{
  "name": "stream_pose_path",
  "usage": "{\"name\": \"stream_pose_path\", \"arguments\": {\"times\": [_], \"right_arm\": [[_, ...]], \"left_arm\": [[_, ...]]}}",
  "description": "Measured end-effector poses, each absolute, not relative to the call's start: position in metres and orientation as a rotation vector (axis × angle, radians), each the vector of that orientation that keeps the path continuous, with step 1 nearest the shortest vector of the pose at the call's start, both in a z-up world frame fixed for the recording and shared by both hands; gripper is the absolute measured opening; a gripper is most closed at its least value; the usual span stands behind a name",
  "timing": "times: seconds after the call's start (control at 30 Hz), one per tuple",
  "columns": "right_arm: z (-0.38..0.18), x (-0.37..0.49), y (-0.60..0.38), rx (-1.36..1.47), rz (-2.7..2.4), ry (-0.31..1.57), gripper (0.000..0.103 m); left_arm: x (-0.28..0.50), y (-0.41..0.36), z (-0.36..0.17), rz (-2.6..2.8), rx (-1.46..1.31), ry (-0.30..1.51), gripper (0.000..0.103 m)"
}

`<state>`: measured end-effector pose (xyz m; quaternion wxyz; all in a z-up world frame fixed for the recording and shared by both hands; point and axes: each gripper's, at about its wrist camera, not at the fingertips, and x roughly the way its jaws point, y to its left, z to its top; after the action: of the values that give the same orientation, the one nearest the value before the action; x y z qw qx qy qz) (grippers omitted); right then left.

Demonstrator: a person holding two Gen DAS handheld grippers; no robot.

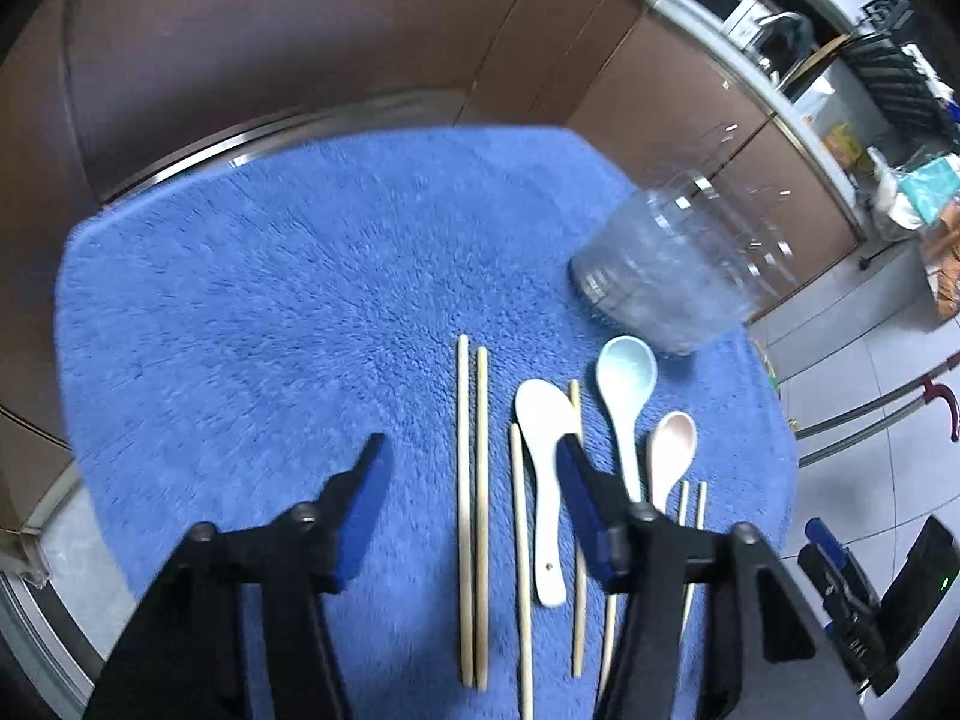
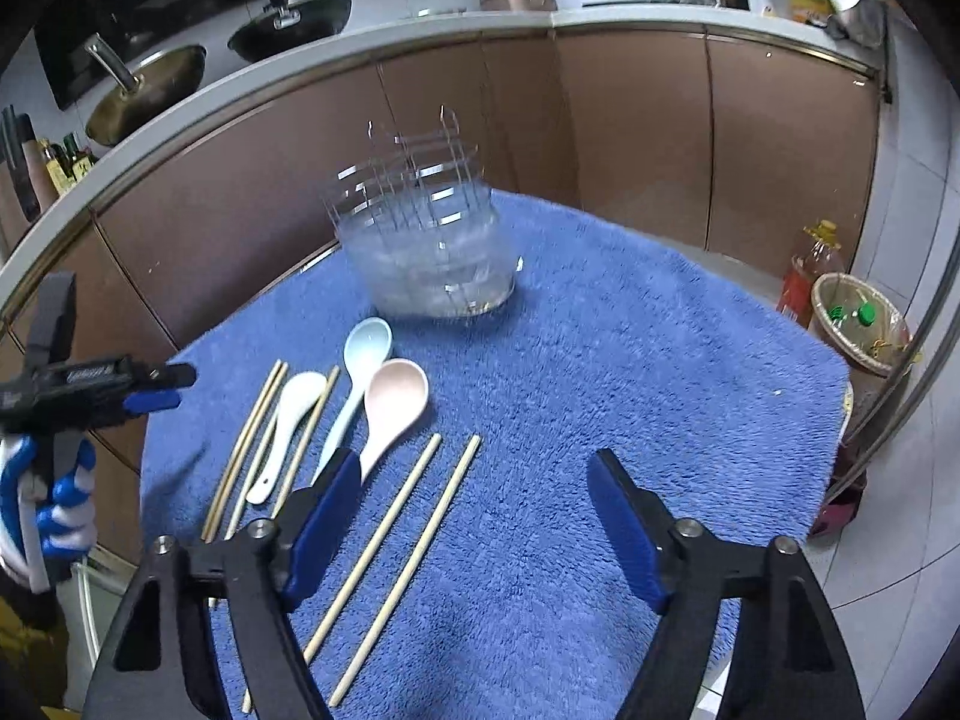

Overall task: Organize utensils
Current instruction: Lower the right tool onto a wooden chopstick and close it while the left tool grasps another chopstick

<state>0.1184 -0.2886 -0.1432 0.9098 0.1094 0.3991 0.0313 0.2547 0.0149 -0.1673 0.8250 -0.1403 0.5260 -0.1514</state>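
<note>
Jaws of both grippers, L & R, stand apart, nothing held. Chopsticks & spoons lie packed on mat, rack beyond. Risk: pinching one stick drags neighbours or rolls it off.

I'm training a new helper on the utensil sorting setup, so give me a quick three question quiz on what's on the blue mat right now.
1. How many spoons lie on the blue mat?
2. True or false: the pink spoon already stands in the clear holder.
3. Which is held? A) a chopstick by the left gripper B) a spoon by the right gripper C) nothing

Key: 1. Three: white spoon, light blue spoon, pink spoon. 2. False; it lies on the mat. 3. C; both grippers are open above the utensils.
</note>
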Motion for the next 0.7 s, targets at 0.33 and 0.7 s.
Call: {"name": "stream_pose_path", "arguments": {"times": [0.33, 0.7], "right_arm": [[-0.164, 0.14, -0.298, 0.214, 0.049, 0.892, 0.07], [-0.169, 0.15, -0.296, 0.193, 0.058, 0.911, 0.07]], "left_arm": [[0.304, -0.008, -0.193, -0.309, -0.207, 1.229, 0.021], [0.317, -0.019, -0.209, -0.271, -0.117, 1.291, 0.011]]}}
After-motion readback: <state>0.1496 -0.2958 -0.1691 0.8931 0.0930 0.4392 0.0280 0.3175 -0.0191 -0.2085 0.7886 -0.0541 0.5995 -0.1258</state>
